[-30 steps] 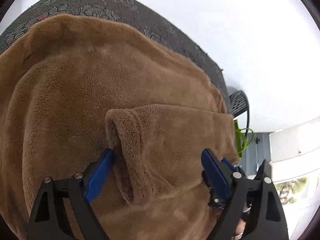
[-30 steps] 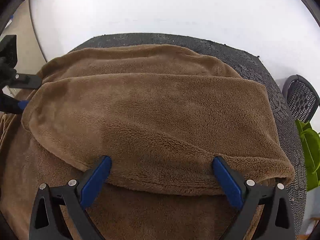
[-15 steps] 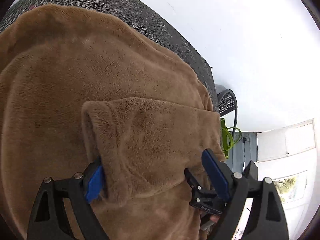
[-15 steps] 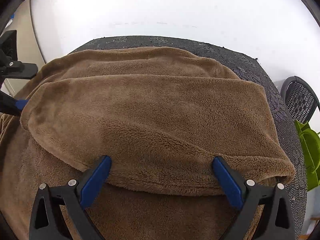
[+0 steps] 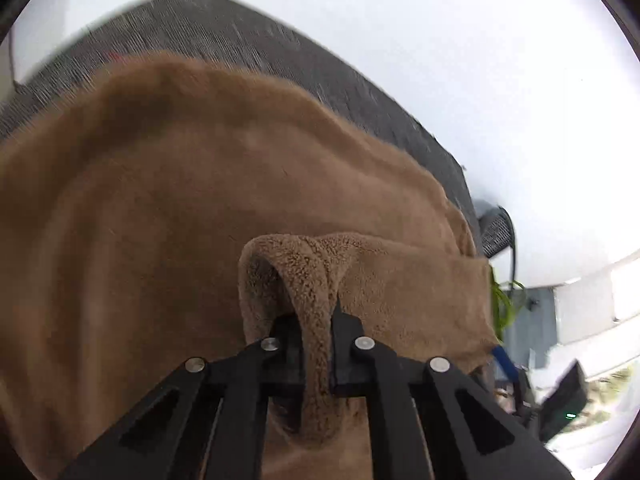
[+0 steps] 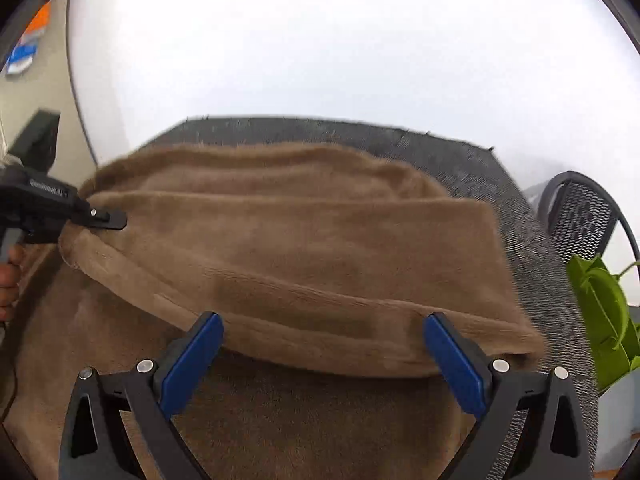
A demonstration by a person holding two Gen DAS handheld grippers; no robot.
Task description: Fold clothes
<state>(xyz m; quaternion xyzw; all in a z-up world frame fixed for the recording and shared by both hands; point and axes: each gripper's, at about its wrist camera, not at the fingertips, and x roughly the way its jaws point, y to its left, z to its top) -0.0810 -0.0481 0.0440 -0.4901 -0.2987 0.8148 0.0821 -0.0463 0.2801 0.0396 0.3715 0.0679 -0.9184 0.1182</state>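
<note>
A brown fleece garment (image 5: 160,208) lies spread over a dark grey patterned mat (image 5: 248,36), with one part folded back on top of the rest. My left gripper (image 5: 316,344) is shut on the corner of that folded flap, and the cloth bunches up between its black fingers. In the right wrist view the same garment (image 6: 304,248) shows its folded edge running across. My right gripper (image 6: 320,352) is open just in front of that edge, its blue pads (image 6: 192,360) on either side and nothing held. The left gripper (image 6: 108,218) appears there at the flap's left corner.
The mat (image 6: 460,156) lies on a white surface (image 6: 320,48). A black mesh chair (image 6: 580,212) and a green plant (image 6: 604,312) stand at the right. A hand (image 6: 8,276) holds the left gripper's handle at the left edge.
My left gripper has closed on the corner of the folded flap, which was loose between its open fingers before. The right gripper has stayed open at the folded edge.
</note>
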